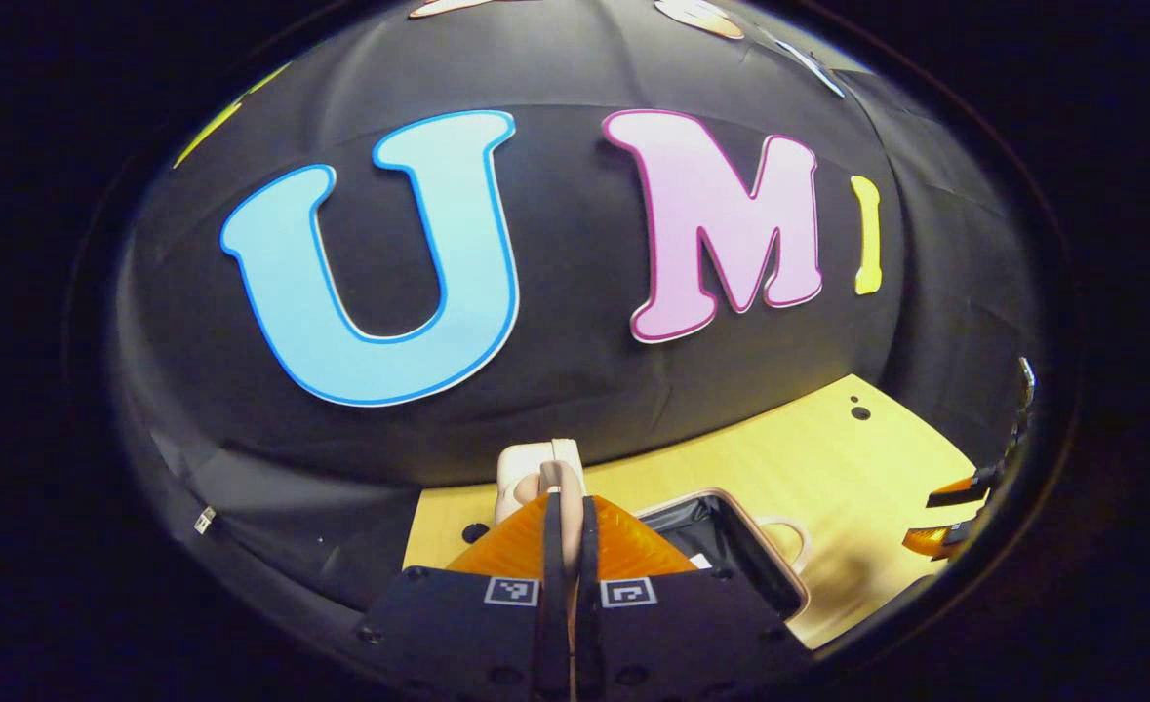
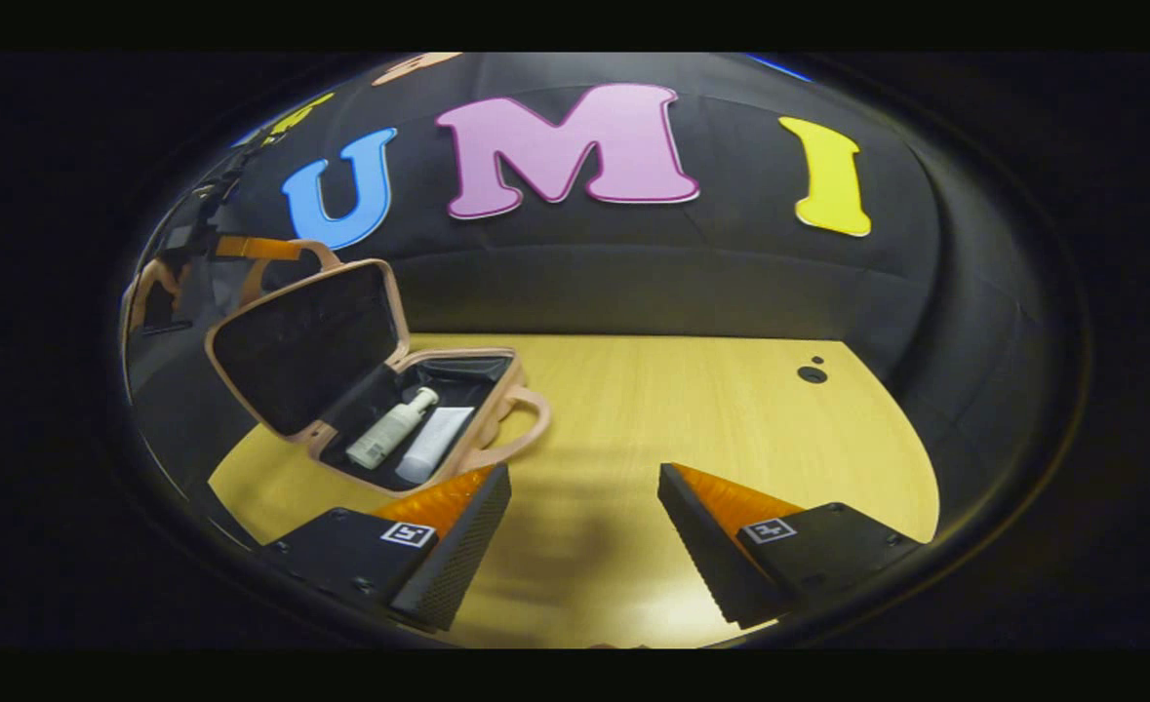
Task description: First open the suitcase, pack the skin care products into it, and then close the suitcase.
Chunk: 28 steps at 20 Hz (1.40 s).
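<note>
Suitcase [image 2: 360, 390] open on the counter [image 2: 692, 409], lid [image 2: 306, 341] raised. Inside it: white bottle [image 2: 391, 428] and white tube [image 2: 435, 444], side by side. Packing looks done; closing remains. Left hand-held gripper [image 1: 568, 487] pinched on the lid's rim. Right hand-held gripper [image 2: 584, 536] spread, empty, near the suitcase.

wall: black cloth [image 2: 633, 283], hung loose all round the booth, wrinkled and creased, sagging in folds at the lower left in the left gripper view

bench: pale wood-grain top [image 2: 692, 409], butted right up against the cloth at the back, rounded-looking at the edges

bench holes: a larger and a smaller dark hole [image 2: 812, 373] near the far right corner

light: soft glare and shadows thrown on the wood
</note>
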{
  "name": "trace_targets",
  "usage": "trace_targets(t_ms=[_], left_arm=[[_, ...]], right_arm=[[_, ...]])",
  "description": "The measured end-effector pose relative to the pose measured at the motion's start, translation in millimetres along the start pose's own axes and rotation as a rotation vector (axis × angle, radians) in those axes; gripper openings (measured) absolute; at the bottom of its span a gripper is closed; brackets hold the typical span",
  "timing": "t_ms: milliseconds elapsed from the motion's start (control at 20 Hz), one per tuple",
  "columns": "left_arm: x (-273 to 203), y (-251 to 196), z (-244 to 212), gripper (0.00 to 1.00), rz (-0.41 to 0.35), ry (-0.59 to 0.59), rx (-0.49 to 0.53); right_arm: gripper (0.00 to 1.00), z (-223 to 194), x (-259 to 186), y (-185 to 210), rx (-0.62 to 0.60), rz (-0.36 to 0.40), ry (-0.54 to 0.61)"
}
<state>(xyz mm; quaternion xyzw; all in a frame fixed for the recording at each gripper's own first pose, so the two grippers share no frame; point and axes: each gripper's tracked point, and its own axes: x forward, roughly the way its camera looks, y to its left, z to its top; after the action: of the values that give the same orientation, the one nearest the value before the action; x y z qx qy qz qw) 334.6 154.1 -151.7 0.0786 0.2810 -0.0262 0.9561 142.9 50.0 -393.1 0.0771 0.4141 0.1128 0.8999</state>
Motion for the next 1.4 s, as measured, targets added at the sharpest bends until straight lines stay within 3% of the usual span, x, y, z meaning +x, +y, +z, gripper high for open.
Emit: trace_targets(t_ms=[300,700,900,1100,1200,1250,1300,1400], left_arm=[[17.2,-105.7,-12.4,0.08,-0.097,-0.029,-0.087],[75.0,-234.0,-102.2,0.08,-0.185,0.053,-0.189],[98.9,-264.7,-150.0,0.08,-0.177,0.12,-0.182],[99.4,-279.4,-156.8,0.14,-0.145,0.124,-0.097],[89.6,-285.8,-147.4,0.18,-0.16,0.11,-0.056],[81.0,-288.7,-139.7,0.29,-0.175,0.093,-0.054],[65.4,-287.6,-132.5,0.25,-0.175,0.079,-0.053],[31.0,-288.9,-111.3,0.29,-0.18,0.031,-0.04]], right_arm=[[0.97,13.1,5.5,-63.2,0.012,-0.037,-0.026],[0.97,22.3,9.1,-134.3,-0.004,-0.074,-0.051],[0.98,20.4,0.5,-154.1,0.014,-0.106,-0.059],[0.98,34.5,-25.1,-158.8,0.054,-0.142,-0.098],[0.97,46.2,-40.5,-156.6,0.043,-0.162,-0.126],[0.97,52.1,-49.3,-152.7,0.032,-0.173,-0.138],[0.98,57.6,-58.5,-148.3,0.024,-0.183,-0.148],[0.98,72.3,-80.1,-135.6,0.027,-0.202,-0.178]])
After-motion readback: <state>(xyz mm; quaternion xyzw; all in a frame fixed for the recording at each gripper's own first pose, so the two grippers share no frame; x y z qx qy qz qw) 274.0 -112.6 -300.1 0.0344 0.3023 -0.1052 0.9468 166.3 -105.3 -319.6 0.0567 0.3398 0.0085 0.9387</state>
